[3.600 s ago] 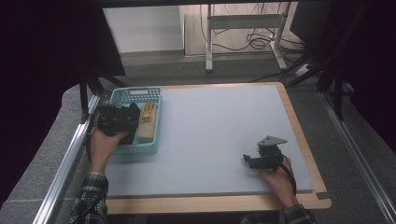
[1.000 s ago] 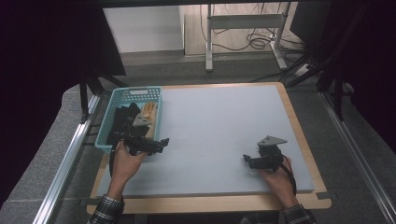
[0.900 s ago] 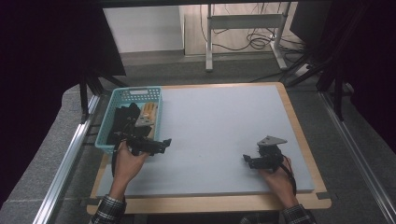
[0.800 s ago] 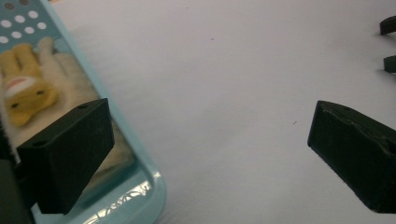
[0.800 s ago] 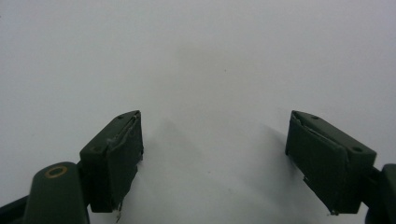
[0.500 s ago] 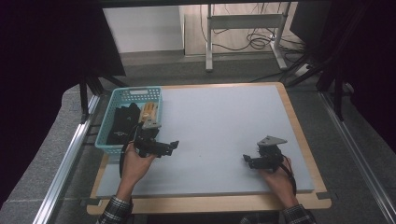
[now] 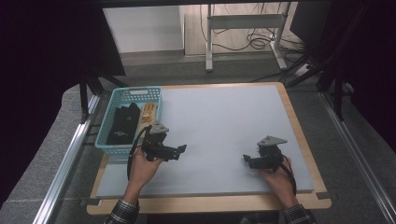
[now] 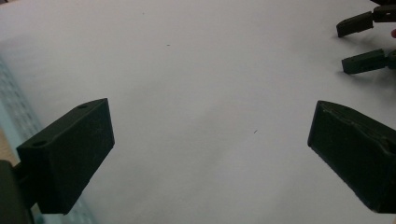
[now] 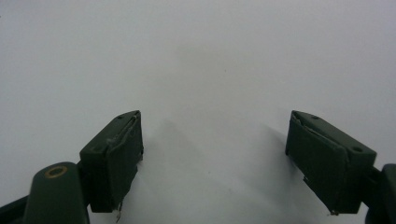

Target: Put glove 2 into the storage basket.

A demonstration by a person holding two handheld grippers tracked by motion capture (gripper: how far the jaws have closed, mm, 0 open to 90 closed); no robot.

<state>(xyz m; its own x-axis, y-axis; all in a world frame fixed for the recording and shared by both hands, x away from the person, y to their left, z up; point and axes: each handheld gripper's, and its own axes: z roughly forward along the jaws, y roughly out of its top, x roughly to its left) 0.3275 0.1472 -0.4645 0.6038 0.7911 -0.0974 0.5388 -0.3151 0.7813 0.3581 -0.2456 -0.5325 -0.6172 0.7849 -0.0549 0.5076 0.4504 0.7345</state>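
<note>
Across the middle of the high view lies a pale grey rectangular mat (image 7: 224, 121) on a light wooden table board (image 7: 210, 204), and at its upper left edge stands a turquoise perforated plastic basket (image 7: 116, 140) holding a folded black cloth item (image 7: 122, 125) beside a tan hand-shaped object (image 7: 148, 114). Just right of the basket's lower corner, left of centre in the frame, the left gripper (image 7: 181, 150) sits in the person's left hand (image 7: 142, 169) with its black jaws pointing right over bare mat, holding nothing. At lower right of the same frame the right gripper (image 7: 246, 159), with a grey three-cornered plate on top, rests in the right hand (image 7: 276, 179), jaws pointing left; the two grippers face each other, well apart. Plaid sleeve cuffs show at the bottom edge. Seen from the left gripper view, that gripper's own two jaws stand wide apart at the lower left and lower right corners with bare grey mat between them, a strip of the basket's mesh runs along the left edge, and the right gripper's jaw tips appear at the upper right corner, parted. Seen from the right gripper view, its two jaws also stand apart low in the frame, close over the mat where they throw soft shadows, with nothing between them.
</note>
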